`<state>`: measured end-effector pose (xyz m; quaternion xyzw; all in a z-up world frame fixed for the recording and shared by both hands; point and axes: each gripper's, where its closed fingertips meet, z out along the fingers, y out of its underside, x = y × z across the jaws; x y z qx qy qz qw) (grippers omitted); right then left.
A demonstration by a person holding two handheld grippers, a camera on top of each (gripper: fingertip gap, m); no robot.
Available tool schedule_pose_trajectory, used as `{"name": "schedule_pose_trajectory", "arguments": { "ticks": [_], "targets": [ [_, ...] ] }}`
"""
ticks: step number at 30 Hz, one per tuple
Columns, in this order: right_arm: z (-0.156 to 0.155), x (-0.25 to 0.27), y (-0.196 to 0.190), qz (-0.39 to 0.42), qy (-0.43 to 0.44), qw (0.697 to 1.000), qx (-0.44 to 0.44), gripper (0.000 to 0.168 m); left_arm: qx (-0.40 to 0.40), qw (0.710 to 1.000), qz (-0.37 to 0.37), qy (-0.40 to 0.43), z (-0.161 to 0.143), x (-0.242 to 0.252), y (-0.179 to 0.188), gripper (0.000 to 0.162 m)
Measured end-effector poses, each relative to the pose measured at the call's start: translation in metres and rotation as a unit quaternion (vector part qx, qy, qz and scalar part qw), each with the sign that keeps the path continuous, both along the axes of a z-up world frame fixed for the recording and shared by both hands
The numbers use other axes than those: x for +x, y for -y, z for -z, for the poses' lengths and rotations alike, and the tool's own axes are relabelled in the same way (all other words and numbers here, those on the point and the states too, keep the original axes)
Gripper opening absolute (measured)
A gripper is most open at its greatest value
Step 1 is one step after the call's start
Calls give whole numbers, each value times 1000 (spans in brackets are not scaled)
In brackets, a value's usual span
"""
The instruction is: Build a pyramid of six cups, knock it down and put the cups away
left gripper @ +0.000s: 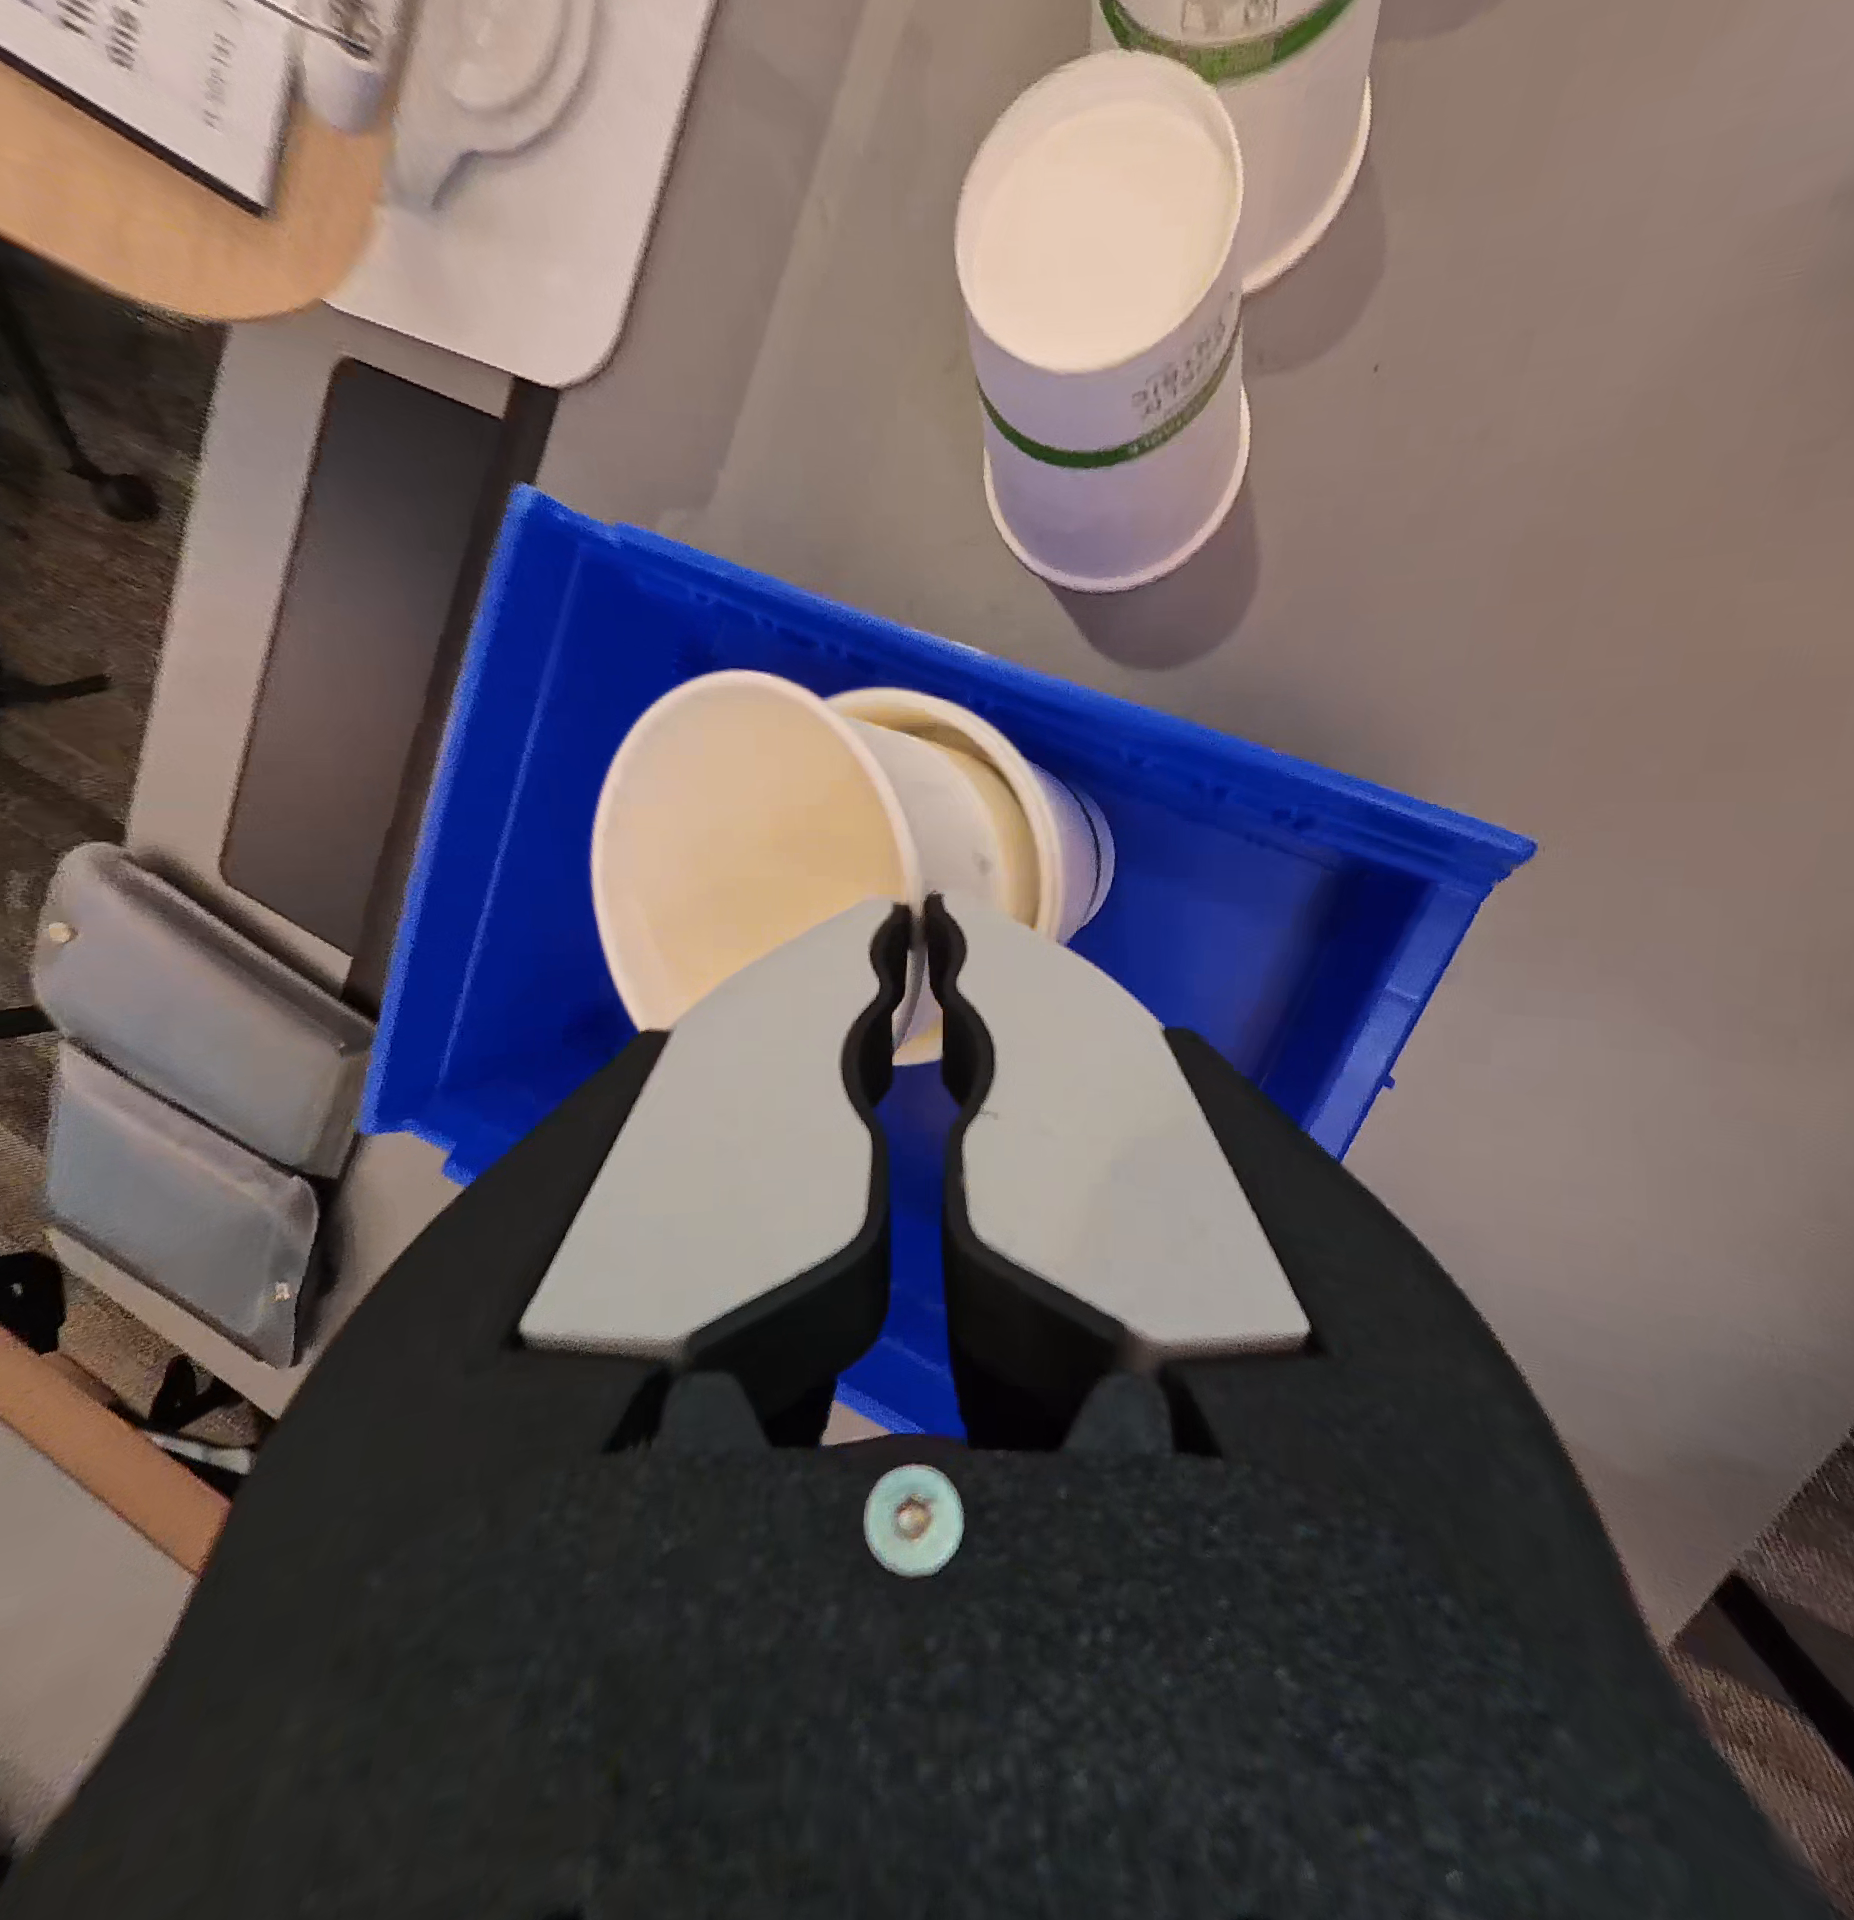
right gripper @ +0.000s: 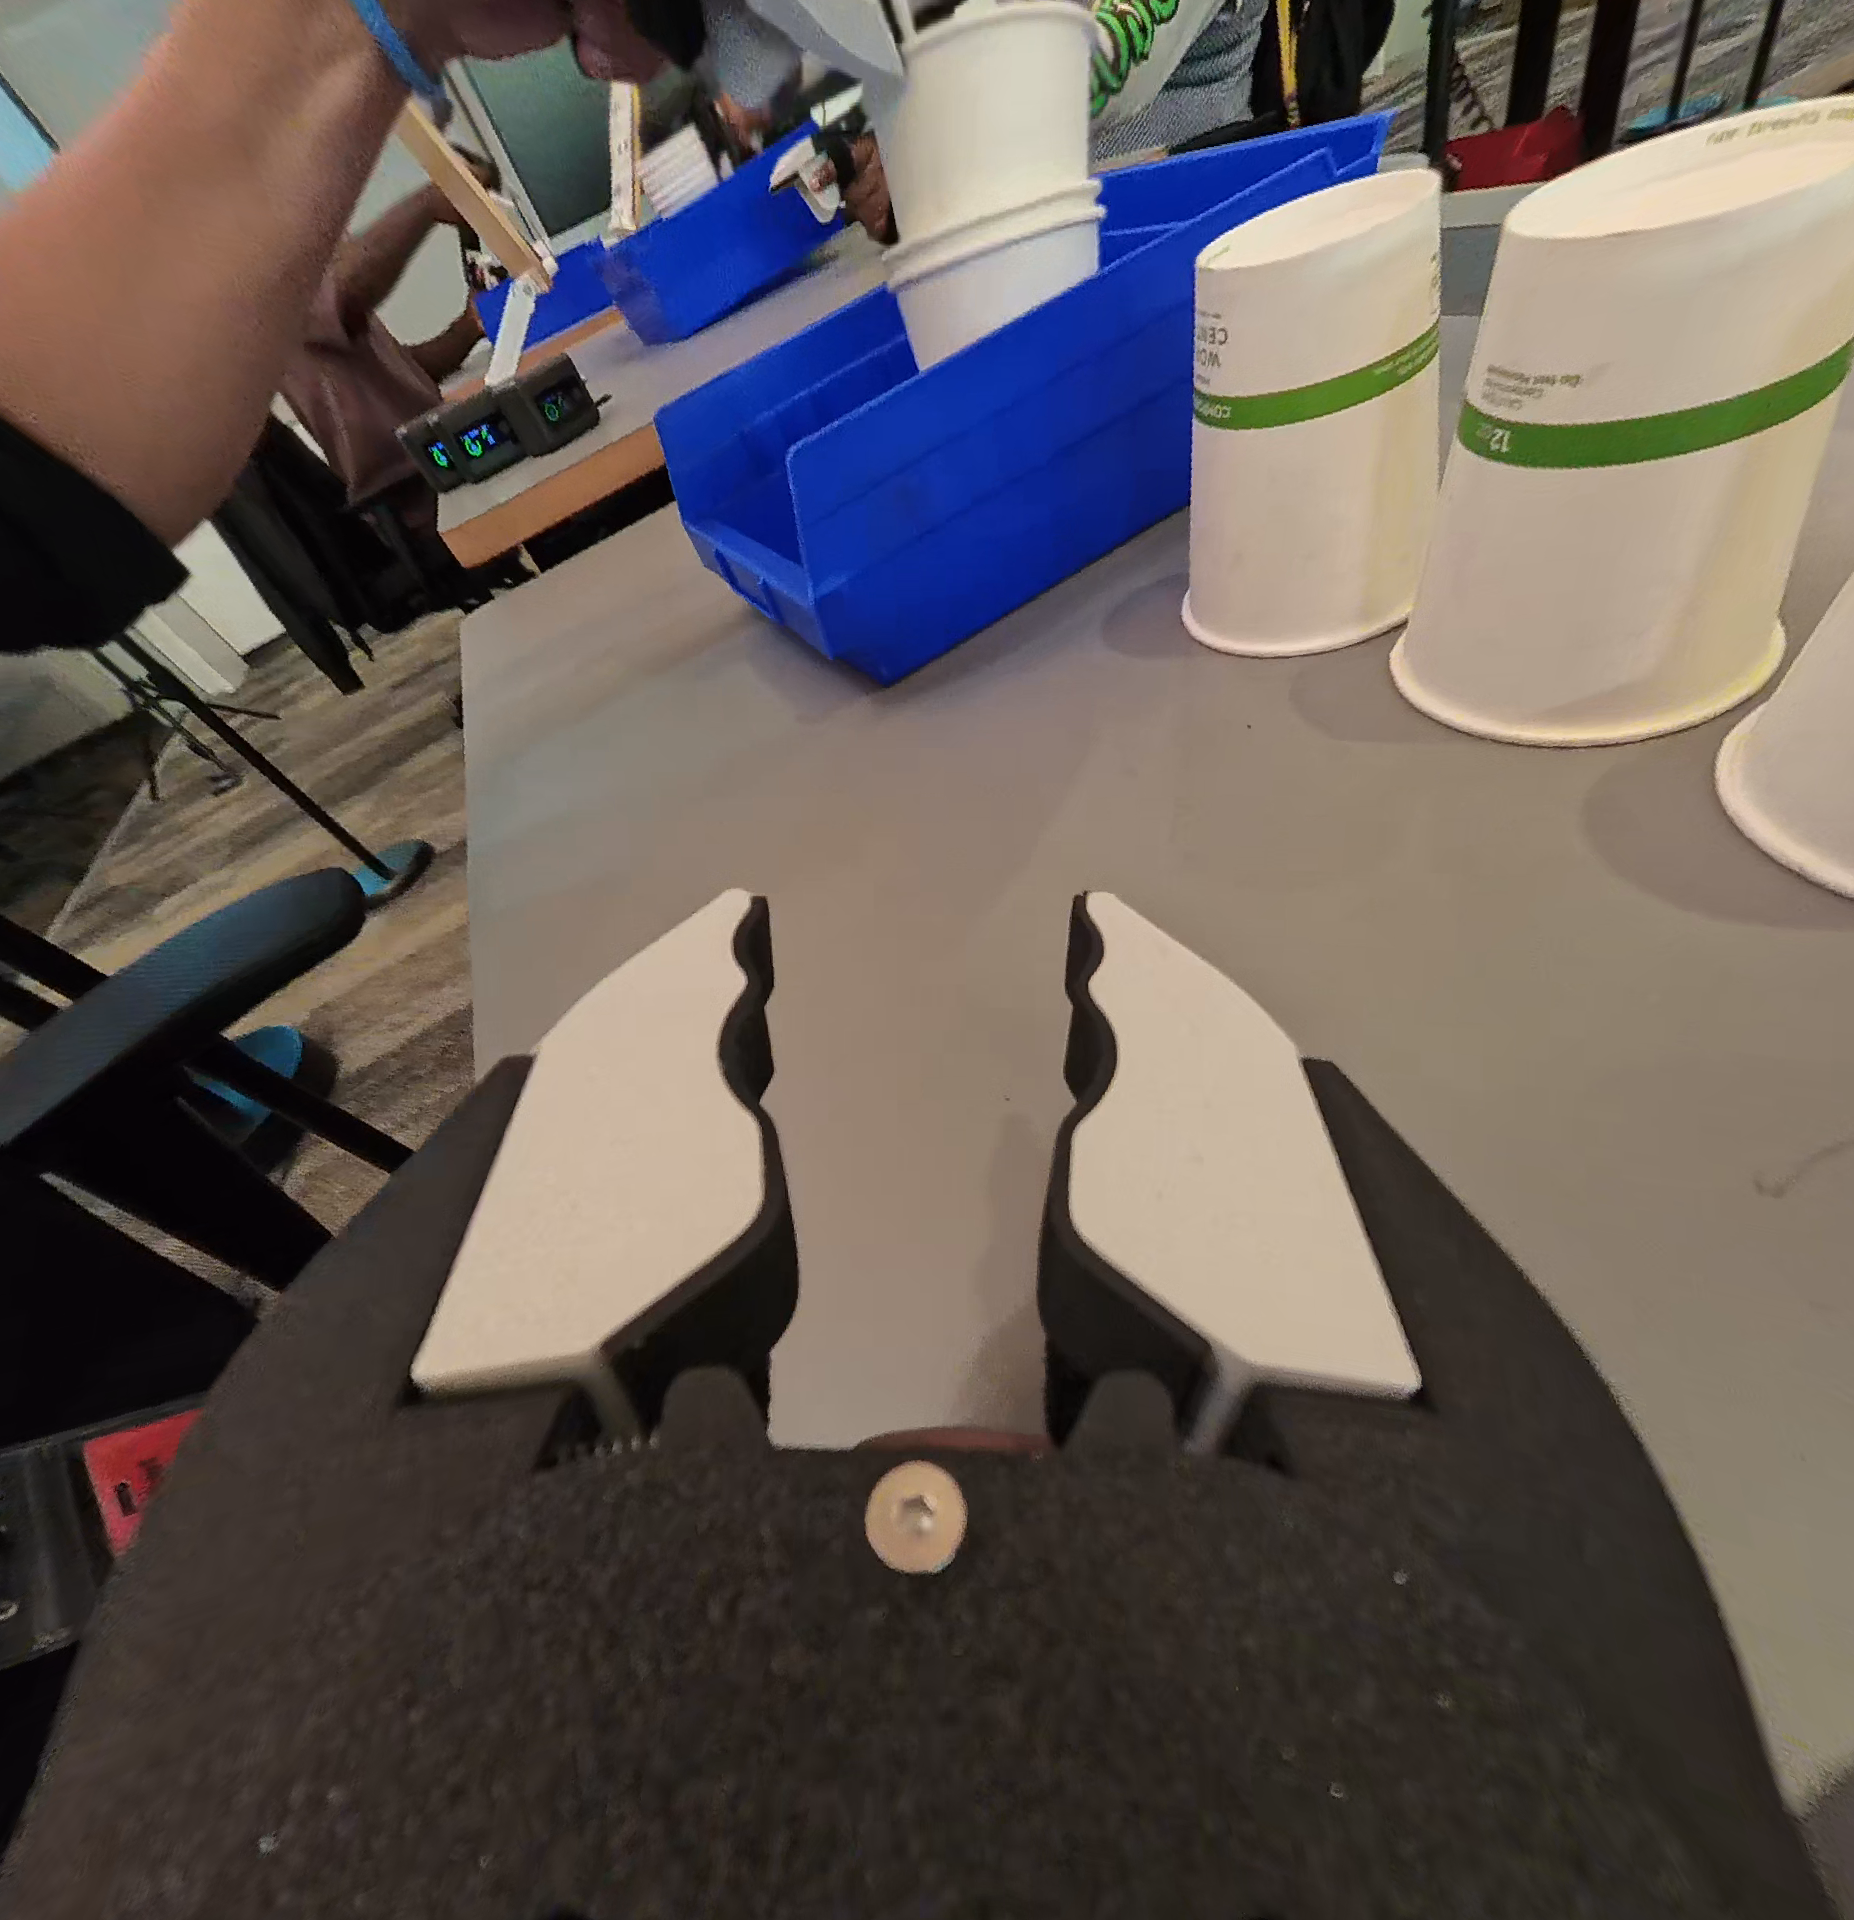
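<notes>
My left gripper point(left gripper: 915, 909) is shut on the rim of a white paper cup point(left gripper: 746, 831) and holds it tilted over the blue bin point(left gripper: 1266, 935). The cup's base meets the mouth of another white cup point(left gripper: 1006, 821) in the bin. Two cups point(left gripper: 1099, 312) stand upside down on the grey table beyond the bin. In the right wrist view the cups in the bin point(right gripper: 990, 187) show far off. My right gripper point(right gripper: 918, 914) is open and empty, low over the grey table point(right gripper: 902, 748). Upside-down cups with green bands point(right gripper: 1307, 416) point(right gripper: 1619, 468) stand ahead to its right.
A third upside-down cup point(right gripper: 1827, 758) is cut off at the right edge. A person's forearm point(right gripper: 175, 260) crosses the upper left. More blue bins point(right gripper: 715, 249) and small devices with green displays point(right gripper: 497, 421) sit on tables behind. A chair armrest point(right gripper: 175, 997) lies left of the table edge.
</notes>
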<state>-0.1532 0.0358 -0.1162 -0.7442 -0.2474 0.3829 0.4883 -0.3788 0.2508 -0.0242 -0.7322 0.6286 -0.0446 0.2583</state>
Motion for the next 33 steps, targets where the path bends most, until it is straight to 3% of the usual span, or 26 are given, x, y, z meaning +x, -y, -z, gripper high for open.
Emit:
{"name": "schedule_pose_trajectory", "arguments": {
  "ticks": [4,8,12,15,19,24,33],
  "targets": [
    [-4,2,-6,3,-26,1000,-9,54,41,997,-28,59,-38,-3,-1,3],
    [-19,2,-17,2,-71,997,-6,54,105,980,-65,154,-99,0,-1,3],
    [-56,-3,-42,4,-180,984,-14,62,121,953,-76,269,-156,24,20,3],
    [-88,-9,-67,5,-286,957,-41,76,98,926,-74,356,-181,57,45,3],
    [-114,-28,-88,-16,-357,932,-62,82,32,899,-56,433,-180,111,81,3],
    [-150,-21,-90,-26,-413,910,-9,92,-20,887,-21,461,-158,161,116,2],
    [-154,-4,-84,-4,-398,917,27,92,-78,870,-16,486,-123,191,132,2]
  ]
}}
